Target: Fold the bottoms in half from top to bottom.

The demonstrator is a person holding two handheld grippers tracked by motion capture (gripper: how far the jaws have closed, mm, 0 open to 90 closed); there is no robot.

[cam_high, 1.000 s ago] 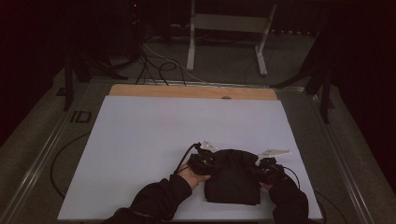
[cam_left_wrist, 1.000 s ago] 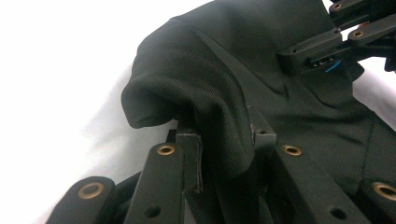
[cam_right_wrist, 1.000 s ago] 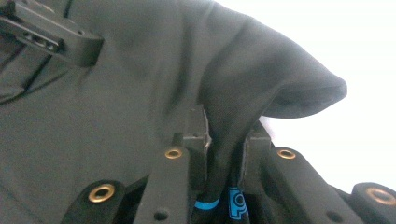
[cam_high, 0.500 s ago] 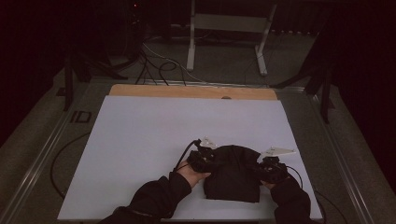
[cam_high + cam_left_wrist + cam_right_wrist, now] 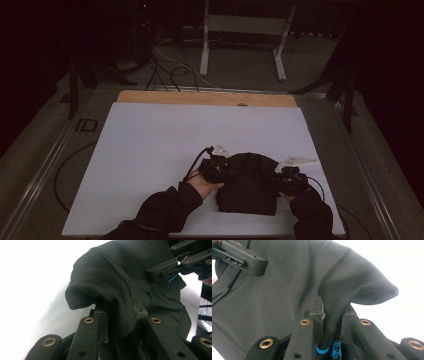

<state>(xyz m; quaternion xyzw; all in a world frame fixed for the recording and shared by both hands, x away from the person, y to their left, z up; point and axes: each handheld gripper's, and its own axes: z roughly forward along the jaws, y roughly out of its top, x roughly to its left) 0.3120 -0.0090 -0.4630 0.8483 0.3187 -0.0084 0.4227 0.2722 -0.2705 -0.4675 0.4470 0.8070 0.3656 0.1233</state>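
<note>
Dark garment [image 5: 250, 182], part-folded at the white desk's [image 5: 150, 150] near edge, each side fold pinched in the jaws of left gripper [image 5: 216, 167] and right gripper [image 5: 290, 181]; soft, light, limp cloth, probably best held by edge folds

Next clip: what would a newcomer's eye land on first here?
The dark folded garment near the front edge of the white table sheet stands out first, black on white. The left tool and the right tool each pinch a bunched fold of it, one at either side. Beyond the sheet, a wooden strip and cables lie in dim surroundings.
</note>
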